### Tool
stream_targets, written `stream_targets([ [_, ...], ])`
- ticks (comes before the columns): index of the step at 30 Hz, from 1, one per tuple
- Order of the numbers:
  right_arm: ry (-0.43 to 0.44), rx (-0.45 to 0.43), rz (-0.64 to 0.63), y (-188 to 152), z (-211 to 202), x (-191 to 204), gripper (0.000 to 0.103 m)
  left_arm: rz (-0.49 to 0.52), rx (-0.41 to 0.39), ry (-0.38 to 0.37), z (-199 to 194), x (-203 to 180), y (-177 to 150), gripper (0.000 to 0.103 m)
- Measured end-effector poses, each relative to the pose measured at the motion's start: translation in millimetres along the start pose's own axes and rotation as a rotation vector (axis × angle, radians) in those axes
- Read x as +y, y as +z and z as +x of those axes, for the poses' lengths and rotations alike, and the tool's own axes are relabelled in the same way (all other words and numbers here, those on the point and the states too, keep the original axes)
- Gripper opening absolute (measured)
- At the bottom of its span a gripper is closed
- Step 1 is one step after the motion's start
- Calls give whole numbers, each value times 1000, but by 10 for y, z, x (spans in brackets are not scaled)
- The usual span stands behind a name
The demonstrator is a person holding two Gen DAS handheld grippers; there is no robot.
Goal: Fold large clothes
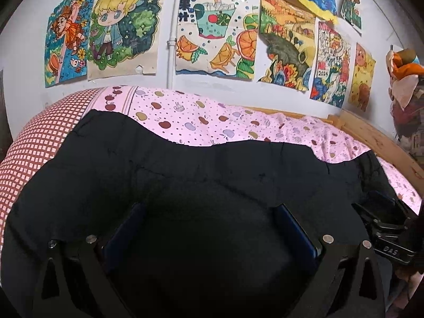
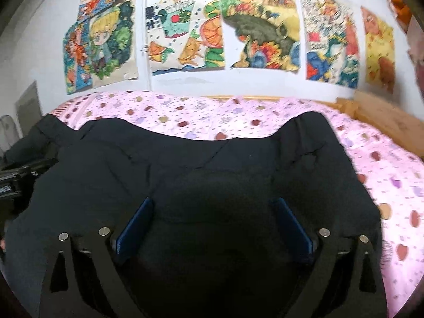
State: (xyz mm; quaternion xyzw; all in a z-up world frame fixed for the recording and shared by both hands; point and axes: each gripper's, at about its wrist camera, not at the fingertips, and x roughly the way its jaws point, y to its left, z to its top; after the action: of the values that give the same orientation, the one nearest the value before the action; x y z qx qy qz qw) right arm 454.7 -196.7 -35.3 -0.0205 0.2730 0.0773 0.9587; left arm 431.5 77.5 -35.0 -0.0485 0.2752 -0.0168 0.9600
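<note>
Two tongs in play, both spread wide, nothing pinched. Left tongs (image 1: 209,222) hovering low over black garment (image 1: 185,175), blue pads (image 1: 294,228) apart with only dark cloth seen between, not pressing it. Right tongs (image 2: 212,217) same story: blue pads (image 2: 135,225) set wide, dark fabric below the gap, no grip visible. Right tongs also glimpsed at right edge of left view (image 1: 384,220), over the garment's right end; left tongs partly seen at left edge of right view (image 2: 16,175).

Black garment (image 2: 212,159) spread flat across bed, filling lower half of both views, far edge wavy, quilted seams faintly visible. Lying on pink sheet with apple print (image 1: 212,122), sheet exposed beyond the far edge and off to the right (image 2: 384,175). Red-and-white checked cloth (image 1: 34,143) at left end of bed, just beside the garment. Wooden bed frame (image 1: 376,137) along far right side, touching the wall.

Wall behind covered with colourful drawings (image 1: 214,34); white pipe (image 1: 172,39) running up between two of them. Orange stuffed toy (image 1: 402,63) hanging at far right. Right view slightly blurred.
</note>
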Motion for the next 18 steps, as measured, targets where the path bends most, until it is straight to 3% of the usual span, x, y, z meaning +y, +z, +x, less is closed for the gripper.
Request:
stream_targets([
  [3,-62,5,-13,48,-105,-20,92,-24,-30,7,-159,64,32,103],
  [7,-63,17,-5,94,-251,-158,92,-57,-60,17,-381,213,68,103],
  [13,-102,48,101,69,-424,-544,92,-90,-26,40,-579,541,27,103],
  [18,-116,88,118,-35,-479,-725,92,-72,6,124,-658,791,1,103],
])
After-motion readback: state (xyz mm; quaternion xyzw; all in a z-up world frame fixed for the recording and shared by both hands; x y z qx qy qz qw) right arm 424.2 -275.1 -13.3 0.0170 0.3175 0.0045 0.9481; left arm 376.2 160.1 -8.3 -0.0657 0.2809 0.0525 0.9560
